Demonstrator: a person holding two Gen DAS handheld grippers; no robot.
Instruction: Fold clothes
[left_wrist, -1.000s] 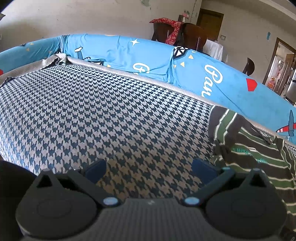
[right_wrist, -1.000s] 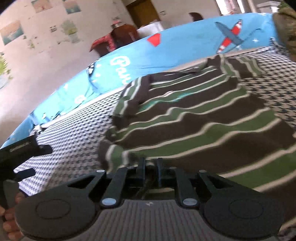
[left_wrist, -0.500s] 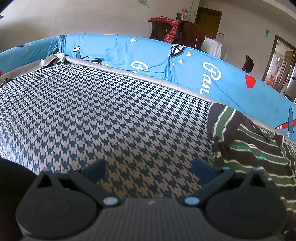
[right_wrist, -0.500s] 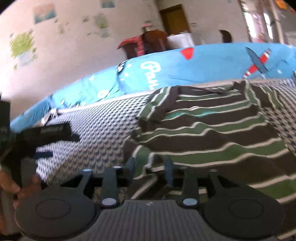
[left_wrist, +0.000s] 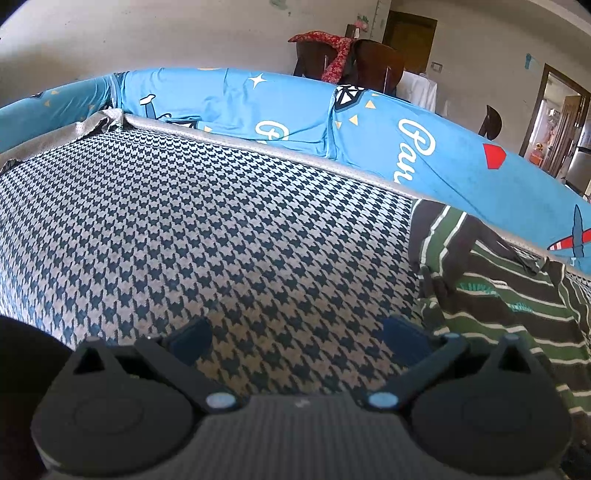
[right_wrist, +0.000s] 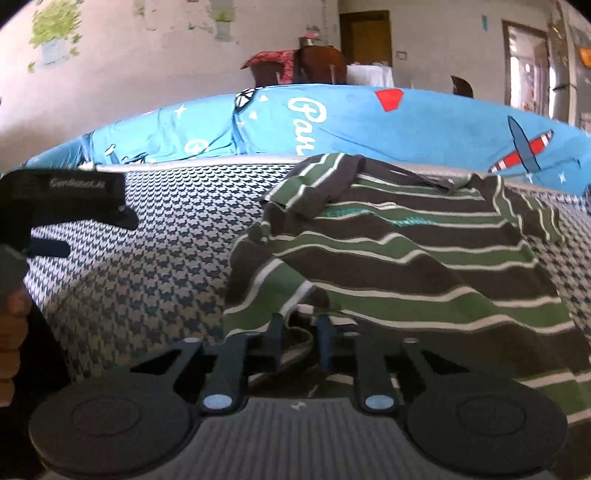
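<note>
Released since a second ago, the striped shirt's (right_wrist: 406, 258) near hem now sits loose between the right gripper's (right_wrist: 301, 339) slightly parted fingers, the garment folded on the houndstooth cover (left_wrist: 207, 229) at its right far side. Left gripper (left_wrist: 299, 336) hovers spread wide over bare cover, just left of the shirt.

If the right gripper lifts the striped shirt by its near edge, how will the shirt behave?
Probably floppy: the striped shirt lies rumpled, with a folded-over hem near the right gripper. It likely drapes and hangs rather than holding shape. It may drag on the houndstooth cover, which looks textured, not slippery.
</note>
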